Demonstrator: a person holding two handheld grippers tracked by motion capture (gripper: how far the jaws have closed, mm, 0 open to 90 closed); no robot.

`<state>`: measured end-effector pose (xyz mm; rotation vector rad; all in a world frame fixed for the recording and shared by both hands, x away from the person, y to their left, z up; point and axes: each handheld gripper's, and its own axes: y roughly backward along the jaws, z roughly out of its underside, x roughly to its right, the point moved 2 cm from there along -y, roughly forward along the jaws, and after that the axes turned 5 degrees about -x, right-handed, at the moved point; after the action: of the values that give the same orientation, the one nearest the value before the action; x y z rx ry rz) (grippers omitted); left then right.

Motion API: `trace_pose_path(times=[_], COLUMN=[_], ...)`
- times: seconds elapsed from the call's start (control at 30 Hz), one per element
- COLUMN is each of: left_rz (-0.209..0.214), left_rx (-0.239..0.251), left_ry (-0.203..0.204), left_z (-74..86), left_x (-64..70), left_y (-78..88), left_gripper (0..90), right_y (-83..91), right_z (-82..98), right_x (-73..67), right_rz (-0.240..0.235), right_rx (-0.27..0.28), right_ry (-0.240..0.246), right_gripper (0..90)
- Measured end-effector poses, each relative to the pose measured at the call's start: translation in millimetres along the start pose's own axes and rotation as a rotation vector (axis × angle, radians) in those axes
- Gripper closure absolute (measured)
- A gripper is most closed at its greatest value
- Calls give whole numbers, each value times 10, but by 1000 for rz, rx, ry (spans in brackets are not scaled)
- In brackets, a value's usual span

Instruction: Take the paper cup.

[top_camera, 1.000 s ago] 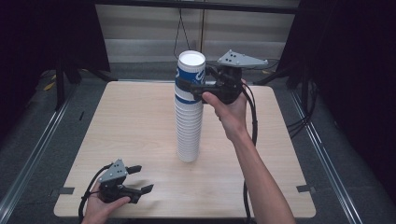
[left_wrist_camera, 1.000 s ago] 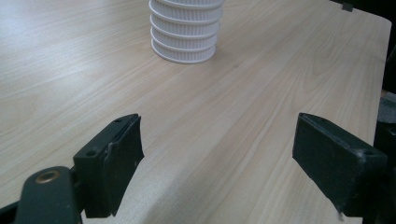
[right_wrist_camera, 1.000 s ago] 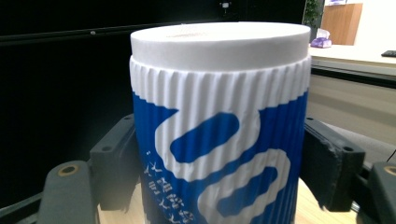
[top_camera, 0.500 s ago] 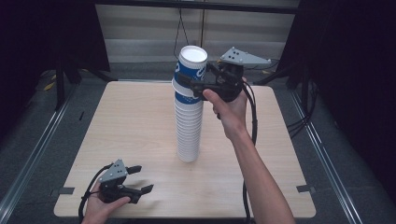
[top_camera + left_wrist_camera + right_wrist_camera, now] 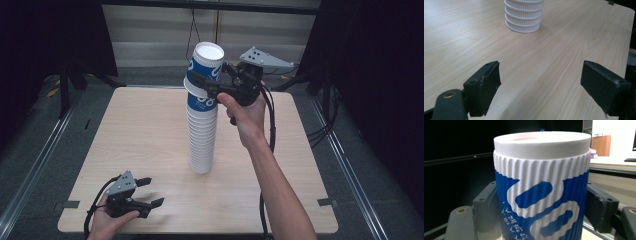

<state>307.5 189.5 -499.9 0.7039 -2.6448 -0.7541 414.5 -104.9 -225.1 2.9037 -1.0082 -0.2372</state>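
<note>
One top cup (image 5: 205,67), upside down, blue-and-white, is clamped in the right claw (image 5: 207,86) and now tilted, lifted higher off the cup stack (image 5: 201,135) mid-surface (image 5: 150,130); its rim is hidden. Left claw (image 5: 150,192) stays wide, empty, near front-left edge.

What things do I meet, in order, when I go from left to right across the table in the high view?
Left gripper, open, at the near left corner → tall stack of paper cups → right gripper, shut on the top cup → right hand holding that gripper.
</note>
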Motion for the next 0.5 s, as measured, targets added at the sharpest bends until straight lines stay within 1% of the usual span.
trace_pose_path(times=[0.1, 0.2, 0.27, 0.4, 0.43, 0.5], left_rz=[0, 0, 1, 1, 1, 1], left_rx=[0, 1, 5, 5, 5, 4], left_ry=[0, -3, -7, -7, -7, -7], left_z=[0, 0, -3, -3, -3, -3], left_x=[0, 2, 5, 5, 6, 6], left_y=[-1, 0, 3, 3, 2, 1], left_gripper=[160, 160, 162, 163, 163, 163], right_y=[19, 31, 50, 75, 81, 86], right_z=[-29, -46, -55, -64, -68, -71], right_x=[-10, -16, -10, -9, -13, -19], right_rz=[-11, -14, -20, -14, -9, -12], right_rx=[20, 27, 40, 46, 47, 47], right_ry=[-8, -10, -24, -22, -12, -13], right_gripper=[236, 236, 237, 238, 237, 237])
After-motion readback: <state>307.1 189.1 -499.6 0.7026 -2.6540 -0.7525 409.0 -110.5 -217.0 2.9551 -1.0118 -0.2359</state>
